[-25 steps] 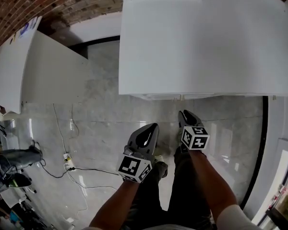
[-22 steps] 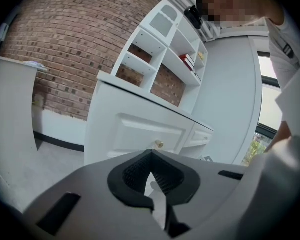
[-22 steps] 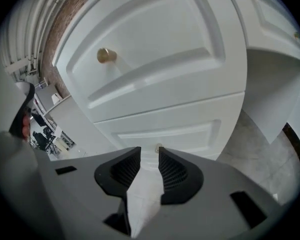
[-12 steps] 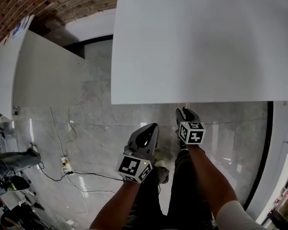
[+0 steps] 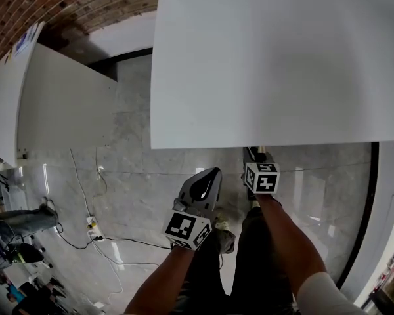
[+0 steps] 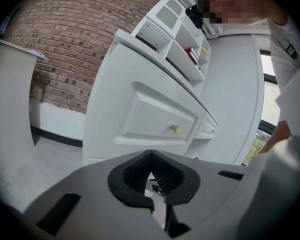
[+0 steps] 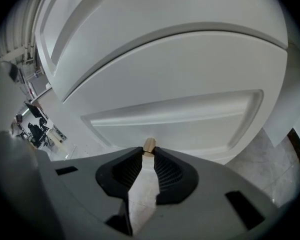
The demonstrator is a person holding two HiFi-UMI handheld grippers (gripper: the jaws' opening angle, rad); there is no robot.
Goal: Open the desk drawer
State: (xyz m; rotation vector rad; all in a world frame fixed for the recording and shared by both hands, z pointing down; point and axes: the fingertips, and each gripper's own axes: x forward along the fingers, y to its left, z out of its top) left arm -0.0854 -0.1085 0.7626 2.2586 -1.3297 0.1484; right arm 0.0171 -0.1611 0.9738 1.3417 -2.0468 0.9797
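Observation:
The white desk (image 5: 262,64) fills the top of the head view, and its top hides the drawers there. In the right gripper view a white drawer front (image 7: 190,111) carries a small brass knob (image 7: 149,144). My right gripper (image 7: 149,153) has that knob between its fingertips, and its jaws are closing on it. In the head view the right gripper (image 5: 255,152) reaches under the desk's front edge. My left gripper (image 5: 205,176) hangs lower left of it, shut and empty. The left gripper (image 6: 150,157) view shows a drawer (image 6: 155,116) and its knob (image 6: 175,129) from a distance.
A second white table (image 5: 59,97) stands at the left by a brick wall (image 5: 65,5). Cables and a power strip (image 5: 92,227) lie on the marble floor. Open shelves (image 6: 182,41) top the desk. My own legs are below the grippers.
The desk top now covers the drawer fronts in the head view. The right gripper has gone forward under the desk edge. The left gripper has shifted slightly.

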